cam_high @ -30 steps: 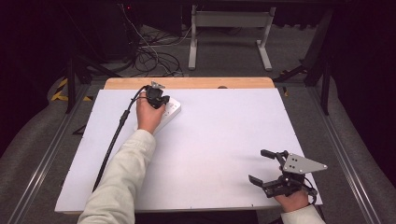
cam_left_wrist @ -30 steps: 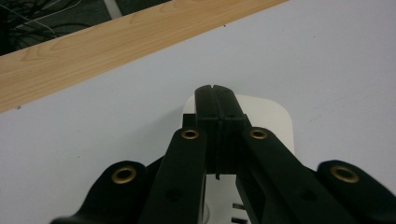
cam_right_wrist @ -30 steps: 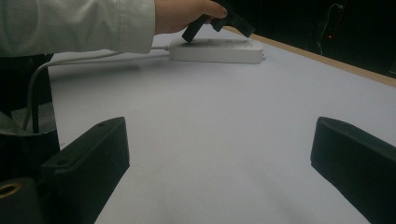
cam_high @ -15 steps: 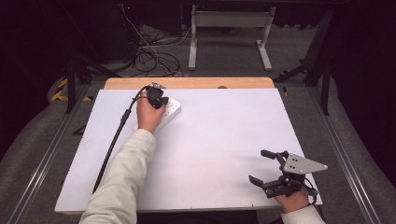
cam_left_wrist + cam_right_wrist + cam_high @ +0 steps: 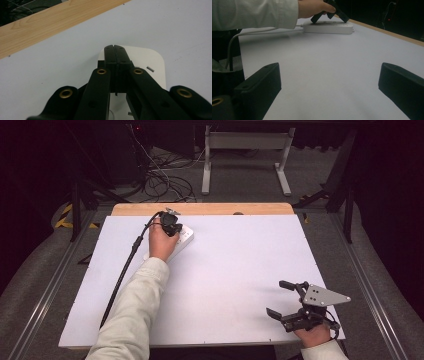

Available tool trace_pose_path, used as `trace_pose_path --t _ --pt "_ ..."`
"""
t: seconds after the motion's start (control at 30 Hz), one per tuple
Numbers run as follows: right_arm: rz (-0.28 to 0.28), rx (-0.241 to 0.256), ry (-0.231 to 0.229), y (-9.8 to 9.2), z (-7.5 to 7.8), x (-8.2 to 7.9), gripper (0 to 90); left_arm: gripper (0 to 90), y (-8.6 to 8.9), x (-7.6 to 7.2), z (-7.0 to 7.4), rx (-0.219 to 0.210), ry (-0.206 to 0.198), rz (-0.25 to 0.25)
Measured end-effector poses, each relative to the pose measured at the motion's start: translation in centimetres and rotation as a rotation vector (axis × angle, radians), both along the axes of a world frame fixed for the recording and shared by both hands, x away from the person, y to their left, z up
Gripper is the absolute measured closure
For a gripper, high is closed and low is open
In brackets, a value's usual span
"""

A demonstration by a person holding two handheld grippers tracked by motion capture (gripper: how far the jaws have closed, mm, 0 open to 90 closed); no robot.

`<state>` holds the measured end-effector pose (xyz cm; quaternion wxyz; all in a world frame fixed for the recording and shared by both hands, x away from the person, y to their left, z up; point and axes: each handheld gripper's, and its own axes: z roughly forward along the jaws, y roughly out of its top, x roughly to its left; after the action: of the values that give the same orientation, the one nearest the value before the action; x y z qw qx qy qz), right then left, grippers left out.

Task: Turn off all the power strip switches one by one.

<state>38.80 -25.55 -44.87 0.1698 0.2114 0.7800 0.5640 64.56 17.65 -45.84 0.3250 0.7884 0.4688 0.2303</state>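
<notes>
At the upper left of the high view, my left gripper (image 5: 171, 222) presses its tips down onto a white power strip (image 5: 184, 238) that lies flat on the white table (image 5: 240, 270), close to the wooden strip (image 5: 200, 209) along the far edge. In the left gripper view, my two black jaws meet at centre frame, pressed together with nothing between them, their tips resting over the strip's rounded end (image 5: 147, 60); a small slot (image 5: 150, 68) shows just right of them. The strip's white cable (image 5: 262, 31) runs off toward the left of the right gripper view, beneath my pale sleeve (image 5: 254, 13). My right gripper (image 5: 282, 299) sits at the lower right of the high view, well apart from the power strip, its jaws spread wide over bare tabletop. A black cable (image 5: 125, 275) trails from the left gripper down the left side of the frame.
</notes>
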Motion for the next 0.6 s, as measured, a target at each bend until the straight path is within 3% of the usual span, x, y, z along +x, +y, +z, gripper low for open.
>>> trace_pose_path --t 0.37,0.47,0.6 --pt "-0.001 0.004 -0.001 -0.2 0.0 -0.23 5.0 90.0 -0.18 -0.09 0.16 0.015 0.019 0.02" --pt "-0.004 0.007 -0.002 -0.23 0.01 -0.27 4.9 90.0 -0.14 -0.13 0.18 0.04 0.021 0.026" --pt "-0.007 0.003 -0.004 -0.22 0.02 -0.33 4.9 90.0 0.22 -0.09 0.14 0.014 0.021 0.02"
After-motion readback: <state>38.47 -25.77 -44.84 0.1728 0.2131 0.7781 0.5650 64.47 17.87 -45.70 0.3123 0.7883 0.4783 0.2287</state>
